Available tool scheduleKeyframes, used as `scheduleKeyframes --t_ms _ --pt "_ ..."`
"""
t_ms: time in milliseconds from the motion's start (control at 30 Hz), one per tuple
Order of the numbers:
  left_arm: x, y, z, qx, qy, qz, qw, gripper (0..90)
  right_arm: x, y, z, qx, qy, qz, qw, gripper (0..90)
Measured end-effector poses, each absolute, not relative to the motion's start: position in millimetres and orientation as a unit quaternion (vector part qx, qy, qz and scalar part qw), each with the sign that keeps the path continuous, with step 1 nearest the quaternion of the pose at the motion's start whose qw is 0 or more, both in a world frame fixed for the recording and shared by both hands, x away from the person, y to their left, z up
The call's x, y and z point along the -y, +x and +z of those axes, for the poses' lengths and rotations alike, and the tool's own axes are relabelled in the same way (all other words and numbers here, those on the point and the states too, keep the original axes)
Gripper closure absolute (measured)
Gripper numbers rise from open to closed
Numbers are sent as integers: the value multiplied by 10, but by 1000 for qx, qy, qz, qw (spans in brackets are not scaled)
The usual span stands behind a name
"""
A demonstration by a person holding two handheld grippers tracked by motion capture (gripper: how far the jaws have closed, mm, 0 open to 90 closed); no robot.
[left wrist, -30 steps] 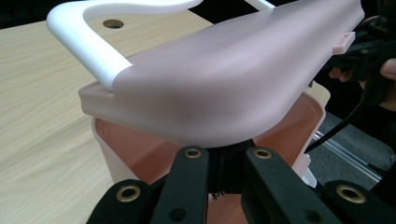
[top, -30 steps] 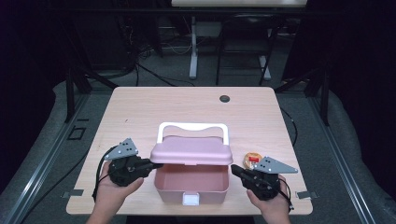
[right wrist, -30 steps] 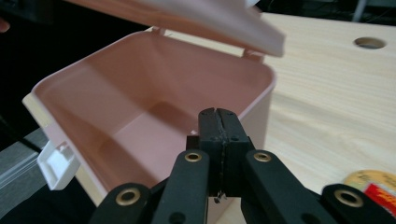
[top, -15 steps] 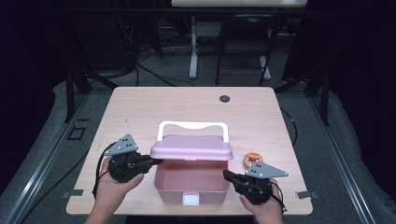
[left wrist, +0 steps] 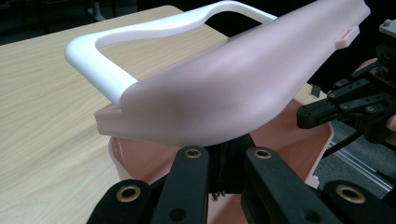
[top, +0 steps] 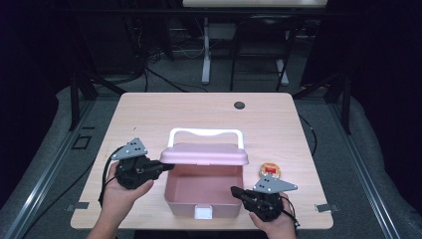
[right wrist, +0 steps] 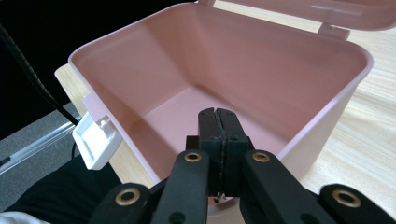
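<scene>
Both tongs are clenched with nothing between them. Left tongs (top: 161, 167) sit at the box's (top: 203, 191) 9 o'clock side, their closed tips pushed under the left end of the lid (top: 206, 153), propping it half open; in the left gripper view the lid (left wrist: 233, 88) and its white handle (left wrist: 100, 60) loom just over the jaws. Right tongs (top: 238, 192) rest at the box's 4 o'clock corner, tips over the rim, looking into the bare interior (right wrist: 196, 112) past the white latch (right wrist: 95, 140). A small round orange thing (top: 269, 171) lies on the desk (top: 149, 114) at 3 o'clock of the box.

Judged from this, the lid is being worked on its hinge, either way. The next move needs a steady left push while the right tongs brace the box against sliding.
</scene>
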State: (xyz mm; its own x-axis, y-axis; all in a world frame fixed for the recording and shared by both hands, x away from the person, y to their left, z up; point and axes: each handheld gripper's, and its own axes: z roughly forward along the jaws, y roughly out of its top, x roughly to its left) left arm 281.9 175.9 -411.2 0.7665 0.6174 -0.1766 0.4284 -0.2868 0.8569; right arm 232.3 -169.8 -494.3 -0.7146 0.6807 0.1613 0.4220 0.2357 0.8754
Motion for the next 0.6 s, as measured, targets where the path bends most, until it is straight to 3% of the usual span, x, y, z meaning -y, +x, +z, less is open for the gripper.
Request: scheduleKeyframes --t_ms 600 --pt "-1750 2858 -4063 -331 798 95 495 898 1669 2358 -5001 -786 351 493 125 900"
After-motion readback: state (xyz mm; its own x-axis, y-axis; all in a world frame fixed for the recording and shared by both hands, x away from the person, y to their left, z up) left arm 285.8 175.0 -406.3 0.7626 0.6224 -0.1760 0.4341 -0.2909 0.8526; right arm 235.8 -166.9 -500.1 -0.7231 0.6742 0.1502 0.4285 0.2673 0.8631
